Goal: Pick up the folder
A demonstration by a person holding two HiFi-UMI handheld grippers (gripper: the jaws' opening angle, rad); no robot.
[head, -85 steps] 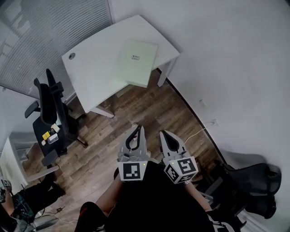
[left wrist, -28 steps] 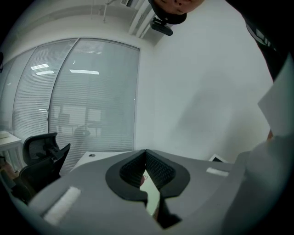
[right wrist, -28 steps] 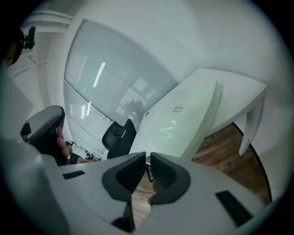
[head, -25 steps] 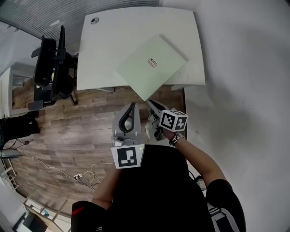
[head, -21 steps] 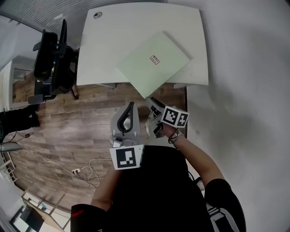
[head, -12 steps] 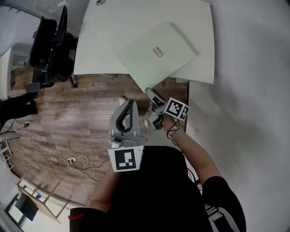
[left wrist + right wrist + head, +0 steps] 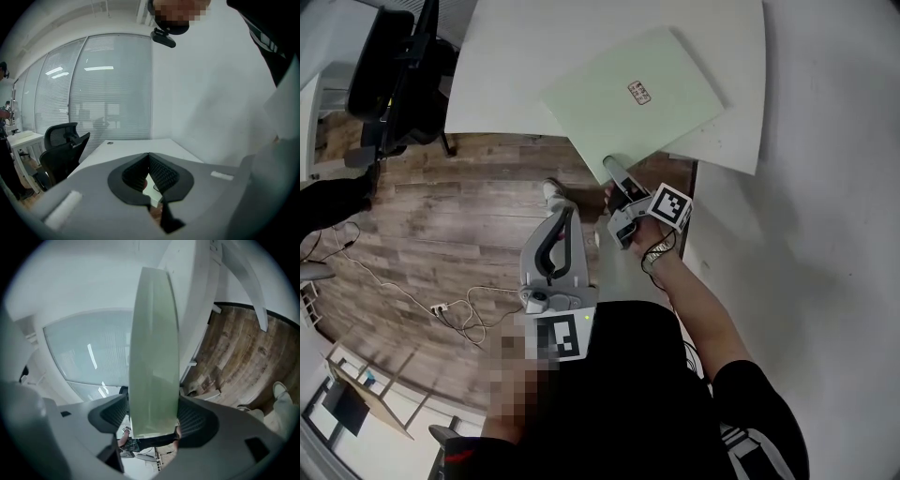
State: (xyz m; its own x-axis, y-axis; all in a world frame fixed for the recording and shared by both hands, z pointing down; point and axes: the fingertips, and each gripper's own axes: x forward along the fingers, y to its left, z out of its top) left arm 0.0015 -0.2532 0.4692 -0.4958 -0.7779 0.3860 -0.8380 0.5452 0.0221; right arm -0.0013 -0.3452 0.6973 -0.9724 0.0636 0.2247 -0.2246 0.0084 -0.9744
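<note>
Right gripper (image 7: 613, 172) rolled sideways — jaws opening around folder (image 7: 619, 117) corner.

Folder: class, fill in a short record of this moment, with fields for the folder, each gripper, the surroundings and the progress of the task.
item: pale green folder, flat on the white desk, one corner overhanging the desk's edge
right side: right gripper at that overhanging corner, jaws opening, the corner between them, not yet clamped
left side: left gripper, jaws together, empty, over the wooden floor
nearby: black office chair beside the desk
progress: folder not yet lifted
</note>
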